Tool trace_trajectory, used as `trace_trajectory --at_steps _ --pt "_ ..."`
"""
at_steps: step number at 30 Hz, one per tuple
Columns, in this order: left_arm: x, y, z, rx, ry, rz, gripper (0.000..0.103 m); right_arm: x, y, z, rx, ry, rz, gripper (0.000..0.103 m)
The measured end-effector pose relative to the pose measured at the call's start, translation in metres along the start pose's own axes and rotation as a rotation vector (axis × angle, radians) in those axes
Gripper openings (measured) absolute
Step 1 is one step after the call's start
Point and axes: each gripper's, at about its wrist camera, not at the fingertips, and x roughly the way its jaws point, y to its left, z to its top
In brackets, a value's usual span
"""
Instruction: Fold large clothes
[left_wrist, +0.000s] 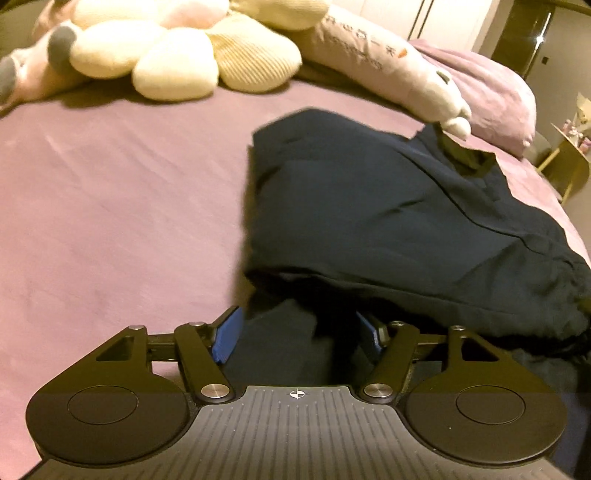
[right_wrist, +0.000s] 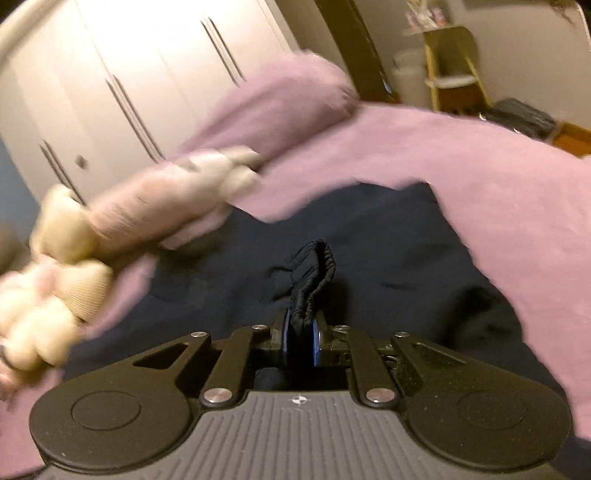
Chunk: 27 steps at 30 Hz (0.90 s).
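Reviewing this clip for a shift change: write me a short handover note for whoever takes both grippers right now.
Right gripper: shut on the gathered elastic hem of the dark navy garment.
Left gripper: jaws wide apart, with navy cloth lying between them, not clamped.
The garment lies on the purple bed sheet, partly folded over itself, close to the plush toys and pillow.
Done: one layer seems doubled over.
Left: probably grip with the left, finish and flatten the fold.

A dark navy garment (left_wrist: 388, 221) lies rumpled and partly folded over itself on the purple bed (left_wrist: 110, 203), toward its right side. Its gathered elastic hem (right_wrist: 314, 280) stands bunched upright.
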Motion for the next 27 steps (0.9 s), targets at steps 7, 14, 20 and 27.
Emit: trace_trajectory --at_steps 7,14,20,27 --pt "0.003 -0.003 -0.002 0.012 0.005 -0.002 0.07 -0.006 -0.043 -0.01 0.208 0.053 0.196 0.057" --pt "0.003 -0.008 0.0 0.015 0.012 0.013 0.07 0.006 -0.032 -0.011 0.204 0.102 0.233 0.054" --pt "-0.004 -0.012 0.005 0.039 -0.019 0.039 0.071 -0.016 0.0 0.004 -0.002 -0.029 0.129 0.016" --pt "0.003 -0.001 0.006 -0.007 0.025 0.079 0.071 0.009 -0.015 0.014 -0.088 0.034 -0.057 0.024"
